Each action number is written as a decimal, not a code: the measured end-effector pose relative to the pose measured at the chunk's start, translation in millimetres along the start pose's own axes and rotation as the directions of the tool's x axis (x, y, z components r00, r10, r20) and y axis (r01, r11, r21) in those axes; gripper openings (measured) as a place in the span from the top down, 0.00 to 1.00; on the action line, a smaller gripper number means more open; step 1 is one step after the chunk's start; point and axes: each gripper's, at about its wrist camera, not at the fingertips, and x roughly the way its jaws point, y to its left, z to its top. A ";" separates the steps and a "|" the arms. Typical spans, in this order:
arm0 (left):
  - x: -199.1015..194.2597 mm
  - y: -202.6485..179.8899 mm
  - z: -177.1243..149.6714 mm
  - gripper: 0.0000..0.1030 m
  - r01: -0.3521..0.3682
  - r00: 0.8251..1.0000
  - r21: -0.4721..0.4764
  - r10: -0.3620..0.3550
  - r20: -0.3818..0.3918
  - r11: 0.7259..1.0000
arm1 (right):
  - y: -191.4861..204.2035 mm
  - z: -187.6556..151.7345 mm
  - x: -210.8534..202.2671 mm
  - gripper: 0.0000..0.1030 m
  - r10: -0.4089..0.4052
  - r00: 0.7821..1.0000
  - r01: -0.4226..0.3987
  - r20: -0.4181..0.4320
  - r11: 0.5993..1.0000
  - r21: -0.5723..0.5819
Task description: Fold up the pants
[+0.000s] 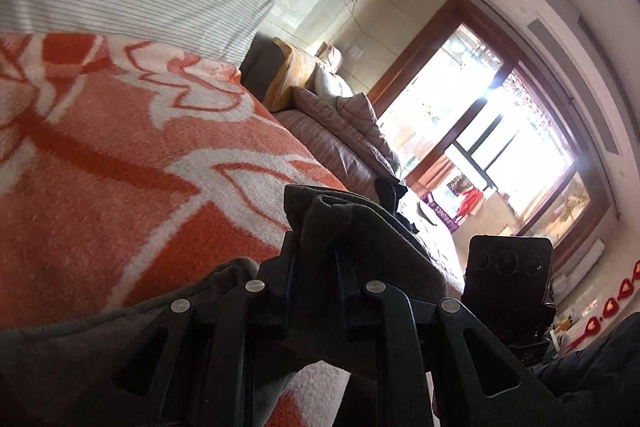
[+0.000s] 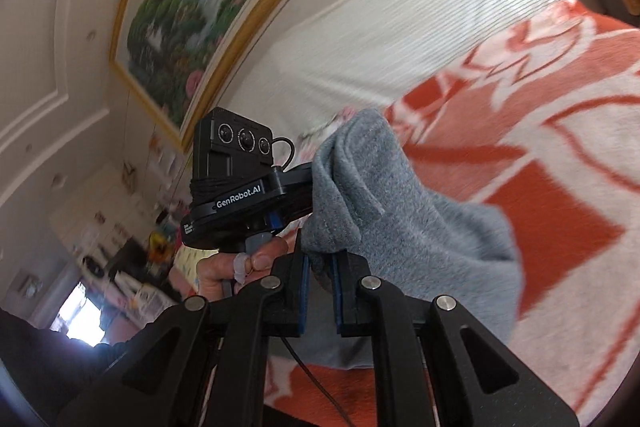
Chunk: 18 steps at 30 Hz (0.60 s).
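Left gripper (image 1: 314, 255) clenched on grey pants (image 1: 344, 223), right gripper (image 2: 318, 267) likewise; folds hidden, hems cut off. Orange blanket (image 1: 120, 167) lying bare far and left.

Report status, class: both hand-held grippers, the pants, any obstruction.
Left hand-held gripper shut on pants. Right hand-held gripper shut on pants, lifted off orange blanket. No obstruction seen.

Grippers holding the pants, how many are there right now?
2: the left gripper clamps a bunched grey fold of the pants; the right gripper clamps another.
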 end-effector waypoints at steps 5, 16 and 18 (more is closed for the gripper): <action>-54.7 46.3 -36.2 0.85 -0.036 0.997 -0.109 0.043 0.068 0.993 | 11.9 -18.8 52.5 0.90 0.044 0.992 -0.044 -0.116 0.999 -0.002; -111.7 137.8 -119.0 0.88 -0.112 0.980 -0.351 0.161 0.114 0.930 | 2.0 -79.5 150.9 0.90 0.059 0.938 -0.063 -0.342 0.998 -0.001; -118.1 146.3 -127.9 0.88 -0.124 0.978 -0.374 0.178 0.112 0.919 | -0.4 -87.1 161.2 0.90 0.048 0.928 -0.053 -0.368 0.999 -0.004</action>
